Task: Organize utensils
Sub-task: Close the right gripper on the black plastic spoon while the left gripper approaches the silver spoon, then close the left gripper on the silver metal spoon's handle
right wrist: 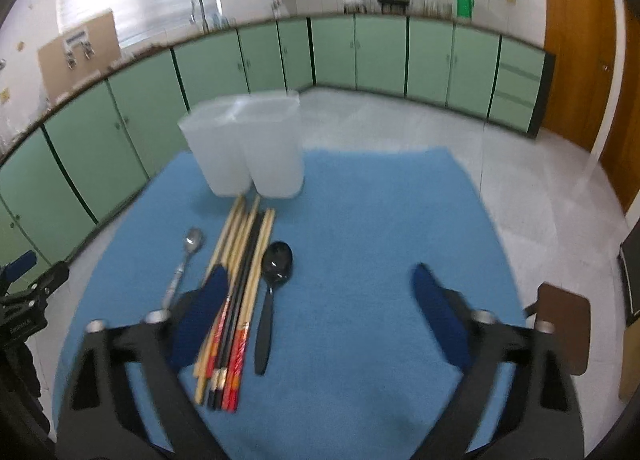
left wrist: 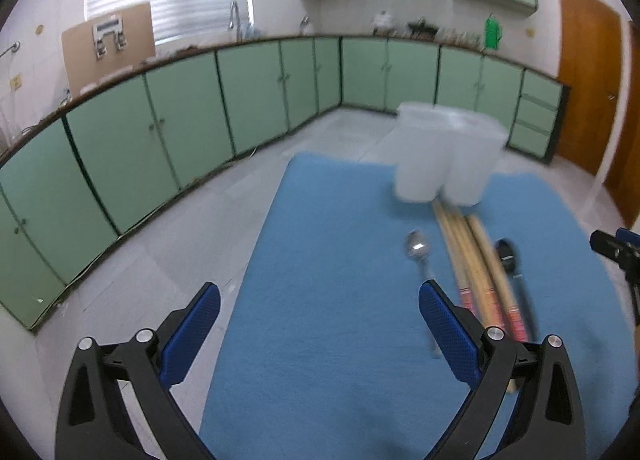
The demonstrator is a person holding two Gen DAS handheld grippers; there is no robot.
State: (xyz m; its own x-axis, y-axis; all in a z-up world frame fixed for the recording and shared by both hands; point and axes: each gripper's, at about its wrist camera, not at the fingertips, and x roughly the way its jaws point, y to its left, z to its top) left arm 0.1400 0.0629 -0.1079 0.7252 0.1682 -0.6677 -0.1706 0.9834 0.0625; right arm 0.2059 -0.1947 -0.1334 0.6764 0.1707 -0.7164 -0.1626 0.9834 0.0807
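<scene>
Green cabinets [right wrist: 380, 56] ring the room behind a tabletop covered with a blue cloth [right wrist: 360, 240]. Two translucent containers [right wrist: 248, 148] stand side by side at its far part. Before them lie a metal spoon [right wrist: 188, 256], a bundle of chopsticks [right wrist: 240, 280] and a black spoon [right wrist: 274, 280], parallel. Left tongs [left wrist: 320, 312] and right tongs [right wrist: 320, 296] both gape, holding nothing. The right tongs' left finger hides part of the chopsticks; motion blur softens the containers.
</scene>
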